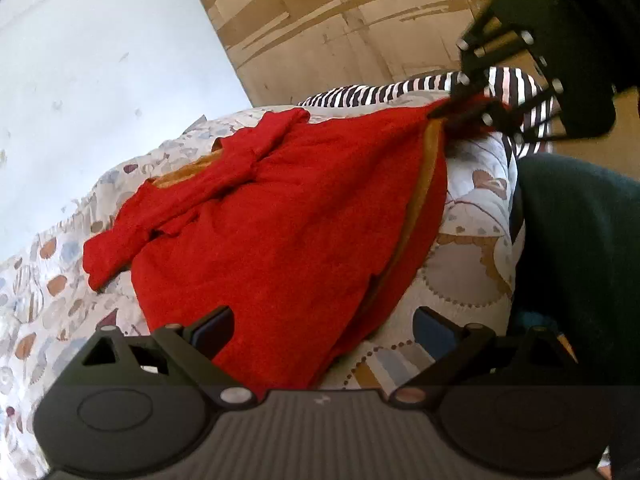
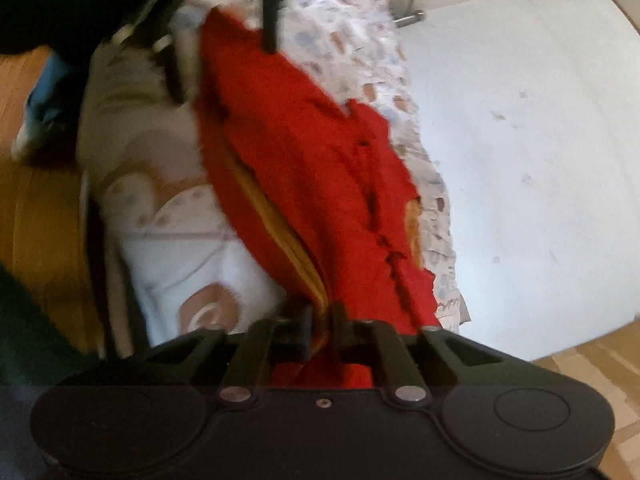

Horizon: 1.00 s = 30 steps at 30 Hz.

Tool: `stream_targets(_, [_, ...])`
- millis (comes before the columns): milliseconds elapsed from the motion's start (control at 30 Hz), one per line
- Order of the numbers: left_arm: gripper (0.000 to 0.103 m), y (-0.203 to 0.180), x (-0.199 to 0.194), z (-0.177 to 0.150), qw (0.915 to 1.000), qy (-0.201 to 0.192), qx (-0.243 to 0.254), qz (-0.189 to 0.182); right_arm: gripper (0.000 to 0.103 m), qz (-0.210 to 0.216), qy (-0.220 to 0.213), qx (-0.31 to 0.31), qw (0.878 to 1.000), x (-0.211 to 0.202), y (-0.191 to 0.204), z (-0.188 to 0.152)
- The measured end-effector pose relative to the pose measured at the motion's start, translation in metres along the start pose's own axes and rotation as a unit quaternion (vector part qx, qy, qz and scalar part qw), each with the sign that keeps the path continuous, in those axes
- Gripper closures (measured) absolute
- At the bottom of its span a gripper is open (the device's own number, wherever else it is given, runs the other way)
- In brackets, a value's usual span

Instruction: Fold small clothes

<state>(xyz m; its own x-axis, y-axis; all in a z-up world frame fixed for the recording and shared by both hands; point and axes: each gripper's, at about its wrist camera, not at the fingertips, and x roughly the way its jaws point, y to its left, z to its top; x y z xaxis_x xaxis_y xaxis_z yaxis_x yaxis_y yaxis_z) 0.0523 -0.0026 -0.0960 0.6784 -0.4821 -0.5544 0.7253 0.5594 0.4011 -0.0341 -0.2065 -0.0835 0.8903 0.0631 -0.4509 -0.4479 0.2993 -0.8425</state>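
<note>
- Wooden floor (image 1: 340, 20) and a pale wall (image 1: 100, 60) frame a bed covered with a patterned quilt (image 1: 464, 264); the red garment (image 1: 280, 220) lies across it, sleeves crossed over its back, orange lining showing at the edge.
- Right hand-held gripper (image 2: 320, 328) is clenched on one corner of the red garment's hem, cloth bunched between its pads.
- Left hand-held gripper (image 1: 324, 328) is released, jaws wide, with the garment's near corner lying between them but not pinched.
- To do this step well, I'd say the left should close on both layers at its corner, then both corners should travel together, level, so the fold lands square.
- Count: one red garment, one striped garment (image 1: 516, 84) beyond it, two hand-held grippers, one quilt.
</note>
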Motion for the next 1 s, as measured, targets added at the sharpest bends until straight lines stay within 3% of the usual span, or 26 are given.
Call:
stream_targets(100, [0.006,-0.003,0.003,-0.003,0.9998,0.005,0.017,0.010,0.098,0.017,-0.006,0.028,0.999,-0.004,-0.010,0.003])
stream_targets(167, [0.012,-0.004,0.006,-0.004,0.9997,0.008,0.020,0.014,0.098,0.023,-0.006,0.053,0.998,-0.006,-0.016,0.005])
stream_targets(267, [0.039,-0.004,0.009,-0.006,0.9991,0.005,0.028,0.031,0.098,0.027,-0.007,0.091,0.995,-0.011,-0.025,0.006])
stream_targets(333, [0.074,-0.003,0.011,-0.006,0.9986,0.010,0.035,0.039,0.098,0.028,-0.008,0.104,0.994,-0.012,-0.029,0.006])
stream_targets(433, [0.090,0.002,0.008,-0.006,0.9980,0.000,0.033,0.054,0.098,0.028,-0.009,0.100,0.995,-0.013,-0.027,0.008])
stream_targets(533, [0.092,0.011,-0.002,-0.002,0.9982,-0.017,0.012,0.057,0.095,0.040,-0.010,0.100,0.994,-0.013,-0.022,0.007])
stream_targets(600, [0.092,0.020,-0.008,0.003,0.9983,-0.024,-0.012,0.053,0.078,0.050,-0.014,0.105,0.993,-0.015,-0.017,0.007])
stream_targets(700, [0.092,0.030,-0.013,0.011,0.9979,-0.027,-0.032,0.049,0.061,0.073,-0.025,0.120,0.990,-0.011,-0.010,0.011])
stream_targets(867, [0.092,0.039,-0.018,0.021,0.9976,-0.033,-0.039,0.047,0.049,0.063,-0.045,0.127,0.989,-0.003,0.003,0.032])
stream_targets(933, [0.092,0.040,-0.021,0.024,0.9972,-0.040,-0.036,0.052,0.052,0.038,-0.028,0.114,0.992,0.009,0.009,0.039])
stream_targets(967, [0.092,0.040,-0.024,0.024,0.9970,-0.043,-0.035,0.054,0.066,0.030,-0.024,0.112,0.993,0.013,0.010,0.039])
stream_targets(1000, [0.092,0.041,-0.026,0.024,0.9968,-0.045,-0.034,0.056,0.094,0.022,-0.018,0.115,0.993,0.016,0.010,0.039])
